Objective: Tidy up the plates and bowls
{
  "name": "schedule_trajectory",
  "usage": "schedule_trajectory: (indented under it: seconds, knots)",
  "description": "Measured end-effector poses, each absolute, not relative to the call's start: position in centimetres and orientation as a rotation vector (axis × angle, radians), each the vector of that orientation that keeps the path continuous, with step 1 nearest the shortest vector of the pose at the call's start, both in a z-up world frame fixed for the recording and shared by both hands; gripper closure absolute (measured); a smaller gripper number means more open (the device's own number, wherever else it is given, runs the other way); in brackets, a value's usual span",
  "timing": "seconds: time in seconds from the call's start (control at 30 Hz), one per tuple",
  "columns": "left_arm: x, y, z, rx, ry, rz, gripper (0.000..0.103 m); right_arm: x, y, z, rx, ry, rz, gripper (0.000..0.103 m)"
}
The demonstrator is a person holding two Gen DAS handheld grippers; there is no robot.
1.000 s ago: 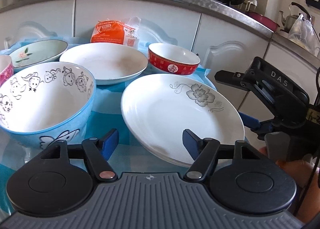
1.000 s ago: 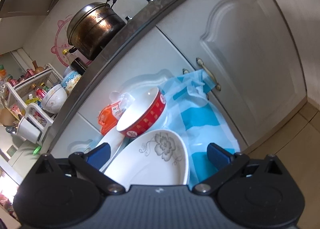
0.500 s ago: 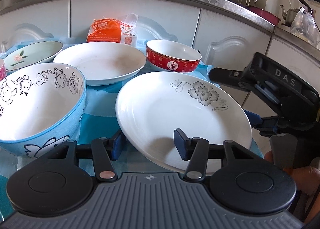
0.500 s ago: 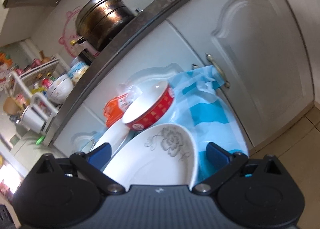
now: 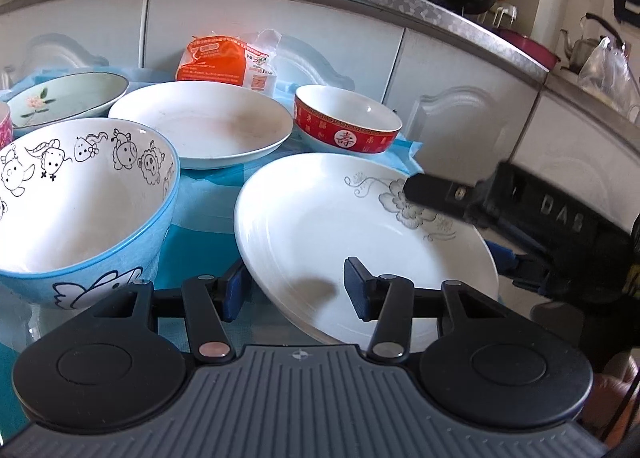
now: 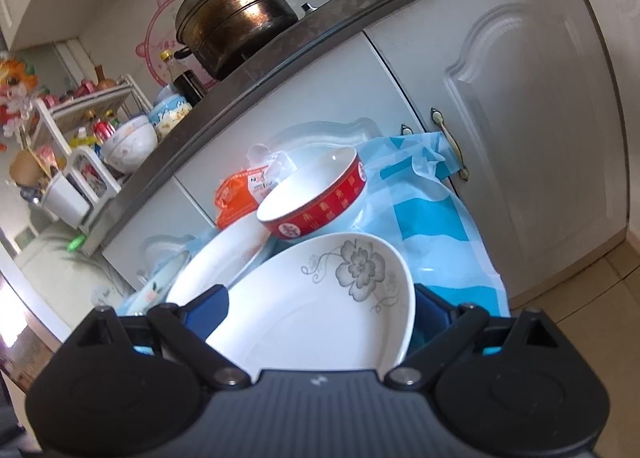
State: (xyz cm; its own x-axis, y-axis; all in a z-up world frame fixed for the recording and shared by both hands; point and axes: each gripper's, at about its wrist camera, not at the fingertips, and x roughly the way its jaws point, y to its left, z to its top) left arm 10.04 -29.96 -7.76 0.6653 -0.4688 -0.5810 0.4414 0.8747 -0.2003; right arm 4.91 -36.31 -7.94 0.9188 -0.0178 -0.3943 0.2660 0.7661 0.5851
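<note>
Two grippers flank your flowered plate at lower centre: the left gripper has its jaws closing astride the near rim, and the right gripper has its jaws spread wide. A red bowl sits behind.

Both grippers share one build: the left gripper and right gripper have ribbed grey bodies, round black discs, black linkage arms with silver rivets and blue fingertip pads. Raised letters "DAS" mark the right gripper's black casing.
</note>
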Motion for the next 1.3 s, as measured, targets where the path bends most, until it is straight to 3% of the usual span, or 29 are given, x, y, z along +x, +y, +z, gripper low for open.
schedule_trajectory:
  seconds: [0.8,1.3]
  knots:
    - [4.7,-24.8,-5.0,-0.072,0.655,-0.567,0.048,-1.3,-30.4,-6.4,0.58,0.371,-0.152,0.008]
    - [0.3,-15.7,-3.4,-0.104,0.637,-0.551,0.048,-4.6,-22.3,-4.1,0.444,0.407,-0.103,0.008]
